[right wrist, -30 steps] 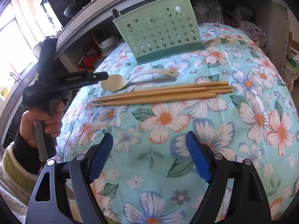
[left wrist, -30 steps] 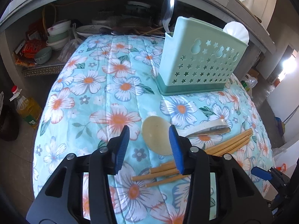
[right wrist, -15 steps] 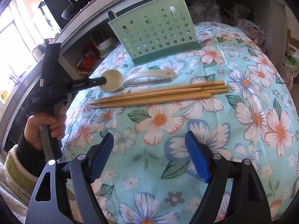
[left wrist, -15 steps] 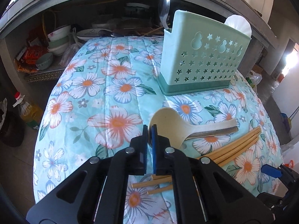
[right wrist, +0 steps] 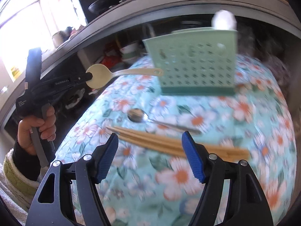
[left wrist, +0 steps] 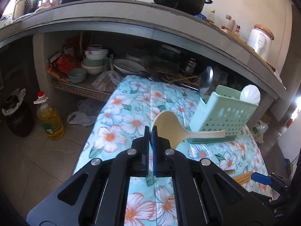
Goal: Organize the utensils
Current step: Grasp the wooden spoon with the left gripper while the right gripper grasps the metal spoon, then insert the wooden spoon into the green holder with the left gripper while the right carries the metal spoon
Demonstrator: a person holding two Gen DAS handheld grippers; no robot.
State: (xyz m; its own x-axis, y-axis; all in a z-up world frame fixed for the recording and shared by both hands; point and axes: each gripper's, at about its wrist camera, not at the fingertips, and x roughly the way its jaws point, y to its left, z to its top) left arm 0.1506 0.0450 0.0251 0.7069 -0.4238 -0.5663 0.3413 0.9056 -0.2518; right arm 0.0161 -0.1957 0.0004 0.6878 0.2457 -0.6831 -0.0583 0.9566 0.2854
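My left gripper (left wrist: 150, 131) is shut on the bowl edge of a cream plastic spoon (left wrist: 169, 126) and holds it in the air above the floral table, handle pointing right toward the green utensil holder (left wrist: 222, 118). The held spoon (right wrist: 99, 75) and the left gripper (right wrist: 88, 76) also show in the right wrist view. My right gripper (right wrist: 150, 156) is open and empty, just above a bundle of wooden chopsticks (right wrist: 169, 143). A metal spoon (right wrist: 139, 115) lies beyond them. The holder (right wrist: 193, 64) has a white spoon (left wrist: 250, 96) and a metal ladle (left wrist: 206, 81) in it.
The floral tablecloth (left wrist: 131, 116) covers a narrow table. Behind it a low shelf holds stacked bowls (left wrist: 94, 62) and plates (left wrist: 128, 66). An oil bottle (left wrist: 49, 118) and a dark jar (left wrist: 17, 116) stand on the floor at left. Pots sit on the counter above.
My left gripper shut on the cream spoon's bowl and lifted it off the table, uncovering the metal spoon. My right gripper moved forward over the chopsticks, still open.
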